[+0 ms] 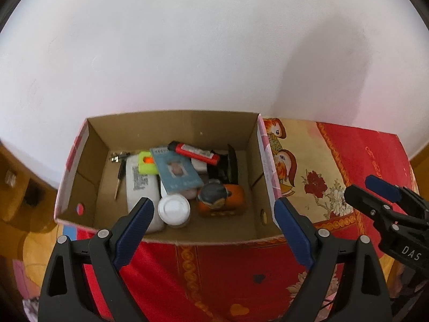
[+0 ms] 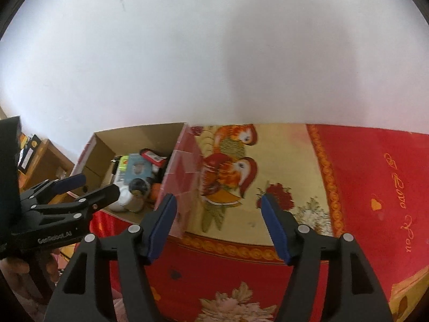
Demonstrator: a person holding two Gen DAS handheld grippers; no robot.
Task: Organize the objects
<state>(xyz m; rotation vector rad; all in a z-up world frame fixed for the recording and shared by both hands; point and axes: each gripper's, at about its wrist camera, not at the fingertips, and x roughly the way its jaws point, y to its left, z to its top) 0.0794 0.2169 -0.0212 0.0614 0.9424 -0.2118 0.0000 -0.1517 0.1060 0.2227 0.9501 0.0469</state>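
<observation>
An open cardboard box [image 1: 171, 126] stands on the red patterned cloth against the white wall. Inside lie a white bottle [image 1: 139, 185], a white-lidded jar [image 1: 174, 209], a blue booklet [image 1: 177, 171], a red-and-black tool [image 1: 195, 153], a yellow-green piece [image 1: 146, 163], an orange figure with a grey head [image 1: 219, 201] and keys [image 1: 119, 158]. My left gripper [image 1: 214, 220] is open and empty, above the box's near edge. My right gripper [image 2: 218, 214] is open and empty over the cloth, to the right of the box [image 2: 179, 171]. The left gripper [image 2: 80, 187] also shows in the right wrist view.
The cloth [image 2: 375, 187] shows two orange birds [image 2: 230, 171] and flowers right of the box. The table's right edge [image 1: 402, 147] drops off near the wall. Wooden furniture [image 2: 45, 158] stands to the left, beyond the table.
</observation>
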